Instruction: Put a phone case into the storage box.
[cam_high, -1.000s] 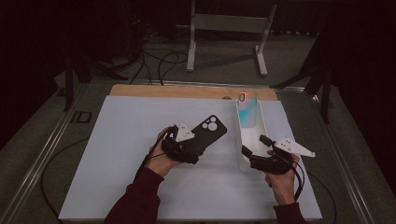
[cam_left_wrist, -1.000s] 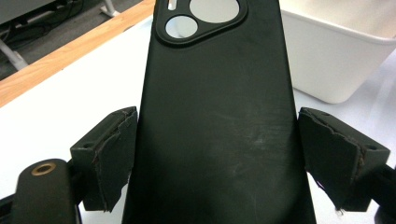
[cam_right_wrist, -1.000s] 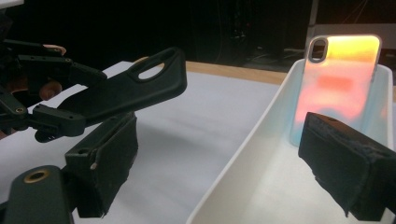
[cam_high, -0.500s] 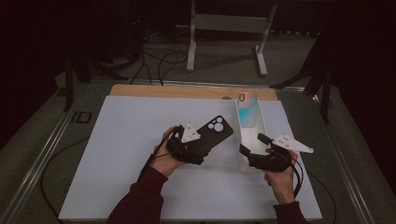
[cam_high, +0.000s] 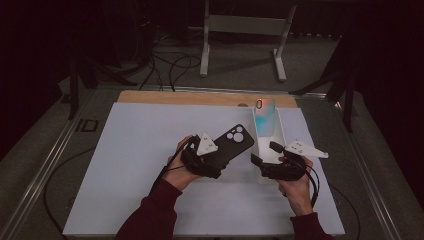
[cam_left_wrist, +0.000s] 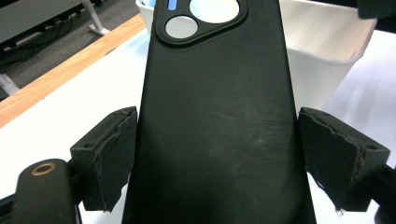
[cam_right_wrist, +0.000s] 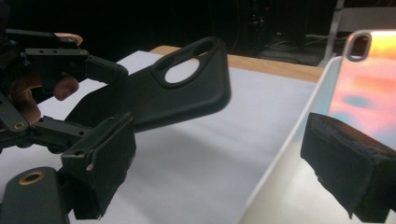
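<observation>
A black phone case (cam_high: 235, 142) with round camera cut-outs hangs tilted above the white mat, and my left gripper (cam_high: 216, 157) is shut on its lower end. In the left gripper view both pads press the long edges of the case (cam_left_wrist: 219, 116). To its right stands a white bin (cam_high: 281, 131) with an iridescent phone case (cam_high: 264, 117) leaning upright inside. My right gripper (cam_high: 264, 153) is open at the bin's near left corner. In the right gripper view its jaws stand either side of the bin wall (cam_right_wrist: 299, 130), apart from it, with the black case (cam_right_wrist: 177, 93) and the iridescent case (cam_right_wrist: 364, 79) beyond.
A white mat (cam_high: 135, 165) covers the table, with a wooden strip (cam_high: 190, 97) along the back edge. A small black object (cam_high: 87, 125) lies off the mat at the left. Metal stand legs (cam_high: 205, 45) and cables are on the floor behind.
The left gripper has carried the black case slightly to the right, toward the bin. The right gripper has stayed where it was.
</observation>
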